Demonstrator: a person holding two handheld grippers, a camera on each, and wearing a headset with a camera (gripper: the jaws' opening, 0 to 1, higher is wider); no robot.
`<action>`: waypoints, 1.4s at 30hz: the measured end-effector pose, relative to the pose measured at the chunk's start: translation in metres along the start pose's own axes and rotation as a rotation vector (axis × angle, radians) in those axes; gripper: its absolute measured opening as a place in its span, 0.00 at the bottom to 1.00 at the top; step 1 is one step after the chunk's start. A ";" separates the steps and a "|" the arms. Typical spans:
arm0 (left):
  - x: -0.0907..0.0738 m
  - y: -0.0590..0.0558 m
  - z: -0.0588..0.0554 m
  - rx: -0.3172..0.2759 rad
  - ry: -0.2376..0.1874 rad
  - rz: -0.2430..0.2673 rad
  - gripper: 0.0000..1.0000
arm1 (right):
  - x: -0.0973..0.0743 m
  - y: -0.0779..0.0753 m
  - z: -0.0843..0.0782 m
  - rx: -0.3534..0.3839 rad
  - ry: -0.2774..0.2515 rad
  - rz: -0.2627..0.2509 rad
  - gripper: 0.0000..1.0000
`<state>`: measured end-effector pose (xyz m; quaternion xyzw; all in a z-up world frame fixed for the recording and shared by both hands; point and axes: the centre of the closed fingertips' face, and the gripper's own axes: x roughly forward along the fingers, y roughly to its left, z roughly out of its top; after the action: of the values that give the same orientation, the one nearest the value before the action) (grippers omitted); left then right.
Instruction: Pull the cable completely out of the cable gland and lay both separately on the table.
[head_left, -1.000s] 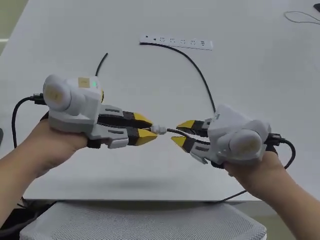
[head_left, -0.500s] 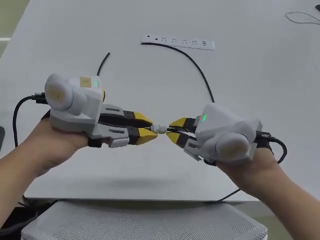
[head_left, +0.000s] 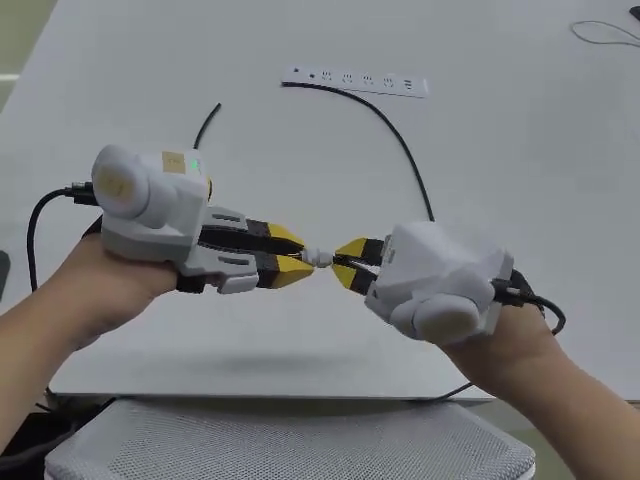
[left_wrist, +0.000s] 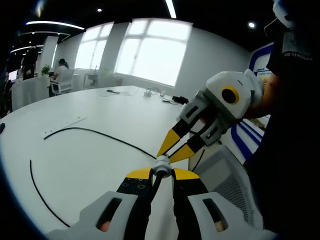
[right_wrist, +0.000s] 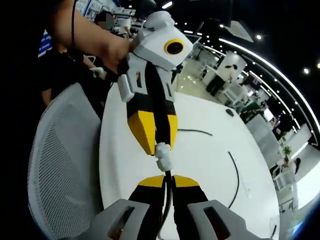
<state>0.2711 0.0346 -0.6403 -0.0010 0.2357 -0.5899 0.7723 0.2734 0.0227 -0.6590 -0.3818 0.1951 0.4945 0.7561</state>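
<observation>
The left gripper (head_left: 308, 258) and the right gripper (head_left: 339, 266) meet nose to nose in the air over the near edge of the white desk (head_left: 500, 160), each held in one of the person's hands. The small pale gland (left_wrist: 161, 165) sits between the left gripper's yellow tips, which are closed on it. From the gland a thin black cable (right_wrist: 168, 194) runs straight into the right gripper. In the right gripper view that gripper's two yellow tips are drawn in on the cable just behind the gland, so the right gripper is clamped on the cable. The gland and cable are joined and are held off the desk surface between the two tools. Toward the far edge of the desk lies a white power strip (head_left: 355, 83), and its black cord (head_left: 400, 150) curves across the desk toward the near right side. A separate short black wire (head_left: 206, 124) lies on the left part of the desk, well apart from the grippers. A white mesh chair (head_left: 280, 440) stands just in front of the near edge.
</observation>
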 end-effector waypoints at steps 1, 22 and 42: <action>0.000 0.000 -0.001 0.001 0.001 0.000 0.15 | 0.001 0.000 0.000 0.009 0.002 -0.003 0.00; -0.005 0.002 0.008 -0.013 -0.036 0.000 0.14 | -0.006 -0.020 -0.023 0.175 0.036 -0.071 0.00; -0.002 0.001 0.009 -0.022 -0.039 -0.012 0.14 | 0.000 -0.026 -0.081 0.568 0.095 -0.114 0.00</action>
<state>0.2748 0.0345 -0.6316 -0.0222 0.2271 -0.5918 0.7731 0.3029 -0.0452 -0.7000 -0.1877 0.3390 0.3584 0.8493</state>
